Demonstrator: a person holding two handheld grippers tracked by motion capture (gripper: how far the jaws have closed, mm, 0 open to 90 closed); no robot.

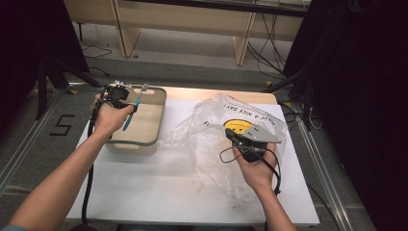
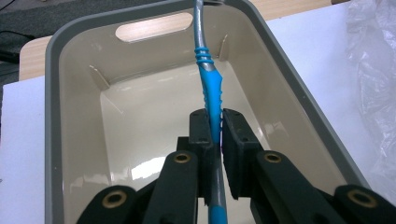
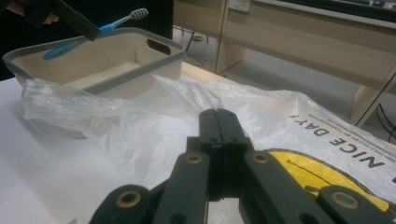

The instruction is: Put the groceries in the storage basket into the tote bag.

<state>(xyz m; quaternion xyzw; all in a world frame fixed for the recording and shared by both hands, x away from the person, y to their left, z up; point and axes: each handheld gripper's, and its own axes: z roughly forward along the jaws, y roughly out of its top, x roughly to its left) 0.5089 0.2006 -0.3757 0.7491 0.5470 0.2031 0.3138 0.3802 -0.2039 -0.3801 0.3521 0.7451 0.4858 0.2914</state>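
1. Meanwhile, a blue toothbrush is clamped by its handle between the jaws of the left gripper and is held in the air over a beige bin with a grey rim.
2. Seen from the high view, the toothbrush hangs above the bin's 9 o'clock side, bristles pointed toward 1 o'clock, apart from the floor of the bin.
3. At 3 o'clock on the white table, the right gripper is kept clenched on nothing, its jaws pressed together just above a crumpled clear plastic bag printed with a yellow smiley.
4. Nothing is seen lying inside the bin.
5. The step in hand is judged to be the placing of the toothbrush into the bin, the carry being nearly done.
6. For the next move, the brush would need to be lowered toward the bin floor and the jaws released once it is low enough not to bounce out; the rim at 12 o'clock should be cleared by the bristle end.
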